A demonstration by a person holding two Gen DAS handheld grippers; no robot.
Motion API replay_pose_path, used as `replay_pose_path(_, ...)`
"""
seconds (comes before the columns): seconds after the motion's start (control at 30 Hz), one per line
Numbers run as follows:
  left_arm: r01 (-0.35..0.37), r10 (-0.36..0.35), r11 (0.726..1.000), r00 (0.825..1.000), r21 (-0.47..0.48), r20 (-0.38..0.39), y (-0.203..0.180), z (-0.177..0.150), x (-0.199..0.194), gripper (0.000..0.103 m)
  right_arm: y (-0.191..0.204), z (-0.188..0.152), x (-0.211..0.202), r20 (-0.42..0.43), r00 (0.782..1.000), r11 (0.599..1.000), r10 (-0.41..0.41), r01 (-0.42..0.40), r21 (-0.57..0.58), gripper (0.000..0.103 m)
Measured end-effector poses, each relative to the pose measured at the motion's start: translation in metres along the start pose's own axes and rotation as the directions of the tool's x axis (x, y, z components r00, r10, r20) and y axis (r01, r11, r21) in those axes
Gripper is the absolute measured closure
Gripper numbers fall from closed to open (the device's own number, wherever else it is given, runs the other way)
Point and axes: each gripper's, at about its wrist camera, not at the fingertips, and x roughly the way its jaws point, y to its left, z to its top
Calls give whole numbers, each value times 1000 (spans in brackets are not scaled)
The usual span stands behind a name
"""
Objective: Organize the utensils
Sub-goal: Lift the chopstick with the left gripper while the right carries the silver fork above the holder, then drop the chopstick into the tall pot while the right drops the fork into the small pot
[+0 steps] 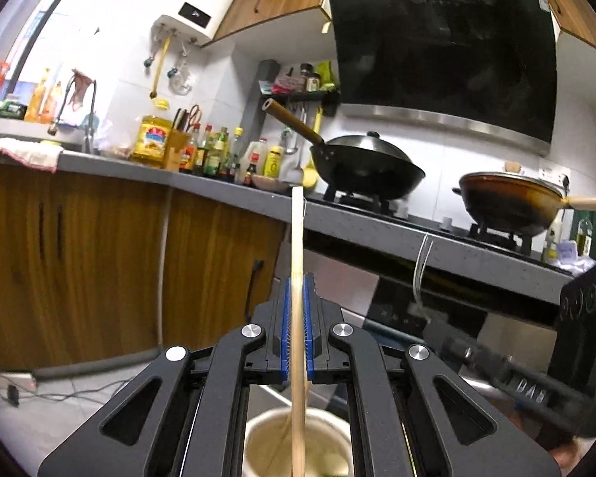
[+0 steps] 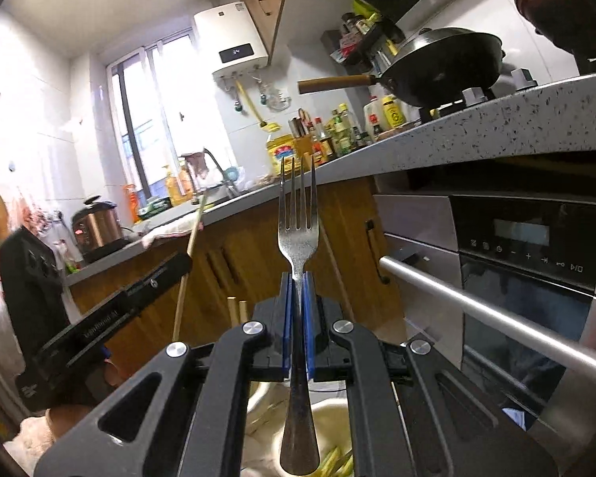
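Fork (image 2: 298, 234) | right hand-held gripper (image 2: 298, 278) clamps it | left hand-held gripper (image 1: 297, 282) clamps chopstick (image 1: 297, 238) (over cup (image 1: 258, 437))

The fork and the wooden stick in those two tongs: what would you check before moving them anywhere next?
1. Right tongs shut on the fork: ok.
2. Left tongs shut on the wooden stick: ok.
3. Fork sits straight, tines pointing forward: ok.
4. Stick clamped near its middle, both ends sticking out: ok.
5. Where each piece should go: cannot tell; only a pale cup shows below.
6. Counter edge close above the fork: not ok, mind it.
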Motion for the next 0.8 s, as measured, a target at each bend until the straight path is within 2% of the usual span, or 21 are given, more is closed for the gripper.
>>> replay_pose_path(0.07, 3, -3, 1000, 1000, -15, 0, 1, -3, 4, 97, 1, -3, 5, 12, 1000, 1000, -10, 10, -17, 98)
replay_pose_path(0.17, -15, 15, 1000, 1000, 14, 5, -2, -9, 10, 97, 3, -9, 11, 15, 1000, 998, -26, 27, -48, 98)
replay_pose_path(0.4, -6, 8, 999, 999, 50, -36, 4, -24, 1, 97, -4, -25, 13, -28, 999, 997, -17, 14, -81, 98)
replay_pose_path(0.5, 17, -11, 997, 997, 74, -82, 6, -31, -6, 97, -6, -32, 6, -43, 999, 996, 0, -4, -94, 98)
replay_pose_path(0.6, 13, 3, 992, 992, 127, -122, 5, -40, -17, 97, -7, -37, -1, -57, 998, 994, 10, -15, -104, 98)
replay_pose_path(0.8, 33, 1, 986, 979, 164, -206, 4, -51, -29, 97, -12, -47, -11, -100, 995, 995, 23, -32, -92, 98)
